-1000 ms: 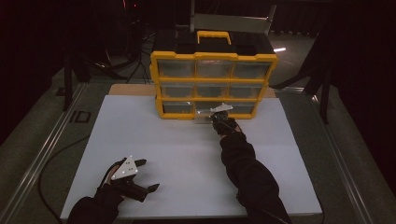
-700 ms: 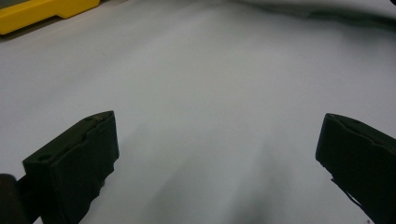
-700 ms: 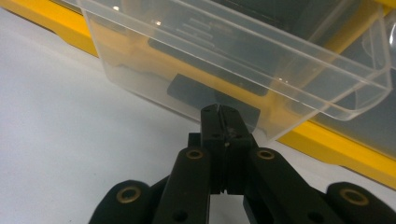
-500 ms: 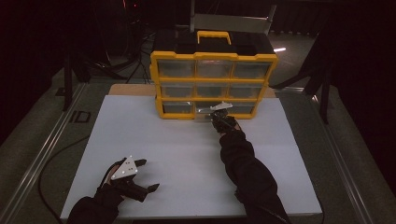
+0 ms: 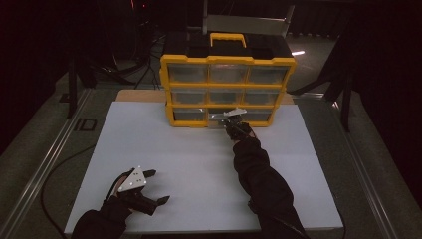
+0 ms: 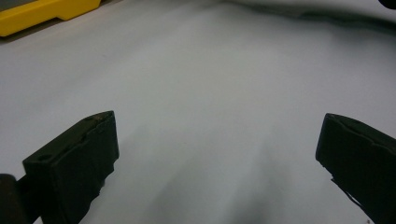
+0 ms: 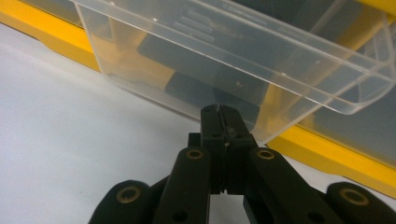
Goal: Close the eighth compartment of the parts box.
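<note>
Clear plastic drawer [image 7: 243, 56] part-open in yellow organiser [image 5: 228, 89], contents indistinct, right gripper [image 7: 220, 112] pinched together at its front, left gripper [image 6: 215, 154] spread apart

Drawer [image 7: 233, 60] juts from organizer [image 5: 228, 74], rear of mat [image 5: 199, 164].

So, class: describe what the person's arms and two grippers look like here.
Both arms wear dark sleeves and dark gloves. The left gripper has two blocky black jaws and a grey three-cornered plate on top. The right gripper carries the same plate; its black linkage shows brass-coloured rivets.
</note>
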The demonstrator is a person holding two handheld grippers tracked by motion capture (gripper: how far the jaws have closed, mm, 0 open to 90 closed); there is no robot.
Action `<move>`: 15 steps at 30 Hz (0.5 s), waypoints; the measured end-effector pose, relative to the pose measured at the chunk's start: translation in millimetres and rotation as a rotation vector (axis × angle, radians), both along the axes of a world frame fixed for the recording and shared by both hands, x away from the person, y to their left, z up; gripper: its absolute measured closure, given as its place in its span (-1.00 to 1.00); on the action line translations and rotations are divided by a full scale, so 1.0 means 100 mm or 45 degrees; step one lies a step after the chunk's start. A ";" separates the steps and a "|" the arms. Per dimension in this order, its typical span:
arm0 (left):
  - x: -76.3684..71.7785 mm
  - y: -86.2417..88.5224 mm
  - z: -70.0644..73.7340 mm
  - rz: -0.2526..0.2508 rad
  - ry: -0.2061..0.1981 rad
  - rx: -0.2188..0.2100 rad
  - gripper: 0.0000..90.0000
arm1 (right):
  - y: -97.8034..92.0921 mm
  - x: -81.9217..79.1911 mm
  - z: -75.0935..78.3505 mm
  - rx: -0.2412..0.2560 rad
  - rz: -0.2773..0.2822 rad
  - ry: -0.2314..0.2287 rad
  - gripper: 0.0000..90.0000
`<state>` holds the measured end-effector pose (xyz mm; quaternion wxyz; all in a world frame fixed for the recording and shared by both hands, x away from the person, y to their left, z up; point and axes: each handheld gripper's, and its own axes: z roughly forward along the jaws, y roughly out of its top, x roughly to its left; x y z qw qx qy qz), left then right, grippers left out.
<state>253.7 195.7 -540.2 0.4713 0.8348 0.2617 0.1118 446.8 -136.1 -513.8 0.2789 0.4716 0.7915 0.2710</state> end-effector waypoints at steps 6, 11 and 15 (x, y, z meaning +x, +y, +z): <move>0.00 0.00 0.00 -0.002 0.000 -0.001 -1.00 | 0.00 0.03 0.01 -0.012 -0.007 -0.004 1.00; 0.00 0.00 0.00 0.001 -0.001 -0.002 -1.00 | 0.01 0.06 0.01 -0.020 -0.014 -0.005 1.00; 0.00 0.01 0.00 0.000 0.000 -0.004 -1.00 | 0.01 0.09 0.02 -0.025 -0.023 -0.011 1.00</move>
